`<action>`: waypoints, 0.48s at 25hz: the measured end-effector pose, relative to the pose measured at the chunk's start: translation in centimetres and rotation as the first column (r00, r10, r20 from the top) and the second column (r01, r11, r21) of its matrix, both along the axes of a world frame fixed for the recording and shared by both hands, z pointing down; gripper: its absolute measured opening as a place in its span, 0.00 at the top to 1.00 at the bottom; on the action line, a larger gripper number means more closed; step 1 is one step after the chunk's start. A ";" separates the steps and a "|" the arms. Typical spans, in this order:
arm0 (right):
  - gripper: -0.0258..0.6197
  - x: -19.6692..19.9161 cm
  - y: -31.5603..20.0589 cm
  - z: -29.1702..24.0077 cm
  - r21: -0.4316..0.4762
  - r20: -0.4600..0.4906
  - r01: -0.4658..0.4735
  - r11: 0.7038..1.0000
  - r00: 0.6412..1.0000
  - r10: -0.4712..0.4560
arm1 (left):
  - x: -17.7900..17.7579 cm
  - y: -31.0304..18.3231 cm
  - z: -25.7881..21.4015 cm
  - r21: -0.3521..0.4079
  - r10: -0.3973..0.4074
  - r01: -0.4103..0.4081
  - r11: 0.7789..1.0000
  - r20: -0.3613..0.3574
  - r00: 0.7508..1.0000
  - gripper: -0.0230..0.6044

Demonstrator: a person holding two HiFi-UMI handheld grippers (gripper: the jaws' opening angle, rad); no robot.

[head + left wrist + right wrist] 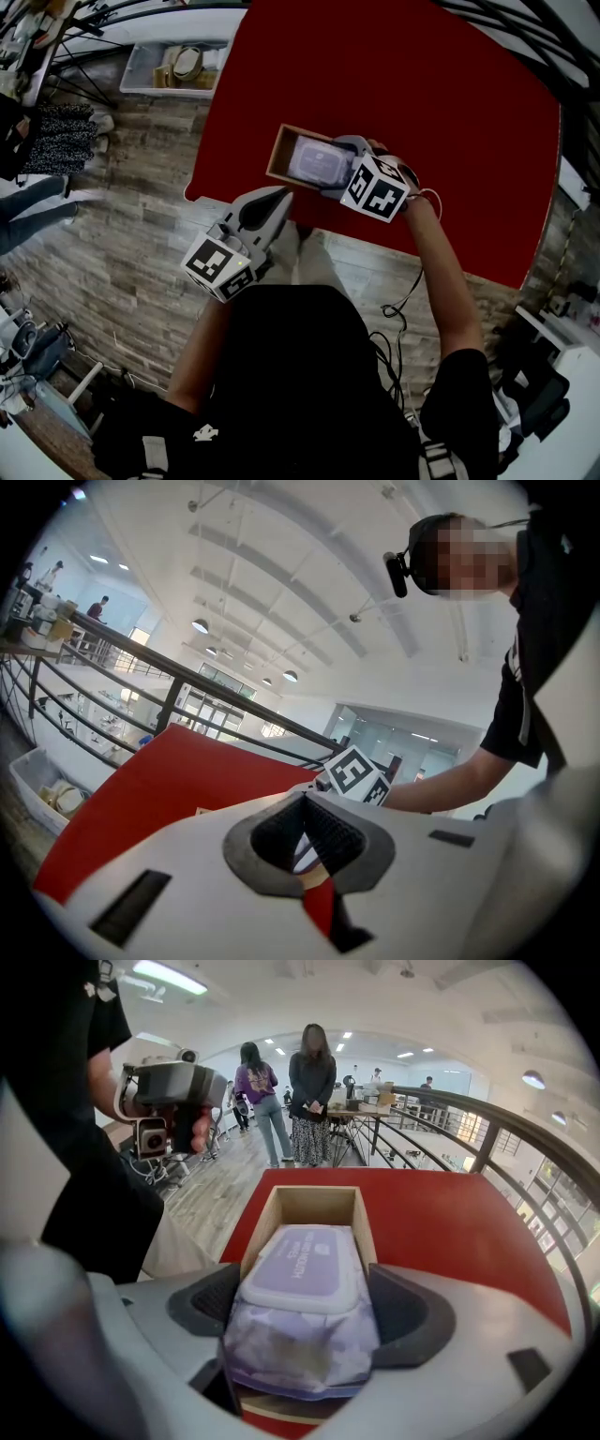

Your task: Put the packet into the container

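Between jaws of the right gripper (309, 1309), the packet (305, 1274) lies in the container (314, 1206).

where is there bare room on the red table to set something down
The red table is bare right of the right gripper and beyond the wooden box. Crowded at the near left corner: box, packet, left gripper.

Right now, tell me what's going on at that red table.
A person works with a gripper in each hand. The right gripper clamps a purple packet by its sides, its far end inside the open wooden box on the red table. The left gripper is shut and empty, held near the table's edge.
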State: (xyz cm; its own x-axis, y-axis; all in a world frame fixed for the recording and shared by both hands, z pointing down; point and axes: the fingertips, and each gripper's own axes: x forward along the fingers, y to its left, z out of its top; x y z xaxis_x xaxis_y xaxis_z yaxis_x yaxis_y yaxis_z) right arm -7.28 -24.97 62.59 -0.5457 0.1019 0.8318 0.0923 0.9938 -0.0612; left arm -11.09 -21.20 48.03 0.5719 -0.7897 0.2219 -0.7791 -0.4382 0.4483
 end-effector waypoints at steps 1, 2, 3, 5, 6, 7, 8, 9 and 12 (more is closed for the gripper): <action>0.30 0.2 -0.1 -0.1 0.002 0.006 -0.012 1.000 1.000 0.012 | 0.0 0.1 0.0 -0.004 0.001 -0.001 1.000 0.005 1.000 0.95; 0.30 0.3 -0.2 -0.1 0.003 0.010 -0.022 1.000 1.000 0.022 | -0.1 0.1 -0.1 -0.007 0.002 -0.002 1.000 0.007 1.000 0.95; 0.30 0.4 -0.2 -0.1 0.006 0.013 -0.029 1.000 0.999 0.029 | -0.2 0.2 -0.1 -0.008 0.002 -0.002 1.000 0.008 1.000 0.95; 0.30 0.4 -0.2 -0.3 0.021 0.016 -0.035 0.999 0.999 0.035 | -0.3 0.3 0.0 -0.009 0.002 -0.002 1.000 0.005 1.000 0.95; 0.30 0.3 -0.3 -0.5 0.030 0.022 -0.037 0.999 0.999 0.037 | -0.3 0.3 0.0 -0.008 0.004 -0.004 1.000 0.004 1.000 0.95; 0.30 0.3 -0.4 -0.8 0.036 0.035 -0.044 0.998 0.998 0.043 | -0.3 0.3 -0.1 -0.008 0.007 -0.007 1.000 0.004 1.000 0.95; 0.30 0.2 -0.6 -1.4 0.039 0.053 -0.055 0.998 0.997 0.053 | -0.2 0.3 -0.1 -0.006 0.010 -0.010 1.000 0.003 1.000 0.95; 0.30 0.2 -0.7 -2.0 0.040 0.071 -0.068 0.997 0.995 0.065 | -0.1 0.3 -0.1 -0.001 0.013 -0.013 1.000 0.001 1.000 0.95; 0.30 0.3 -0.8 -2.9 0.045 0.090 -0.087 0.995 0.992 0.083 | 0.1 0.3 -0.2 0.008 0.022 -0.022 1.000 -0.001 1.000 0.95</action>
State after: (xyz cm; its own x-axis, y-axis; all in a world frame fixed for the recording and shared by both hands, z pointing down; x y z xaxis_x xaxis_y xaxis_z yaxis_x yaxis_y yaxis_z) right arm -7.00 -25.78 59.66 -0.6222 0.0121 0.7828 0.0100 0.9999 -0.0075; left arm -10.97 -20.86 47.88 0.5898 -0.7785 0.2147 -0.7685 -0.4594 0.4455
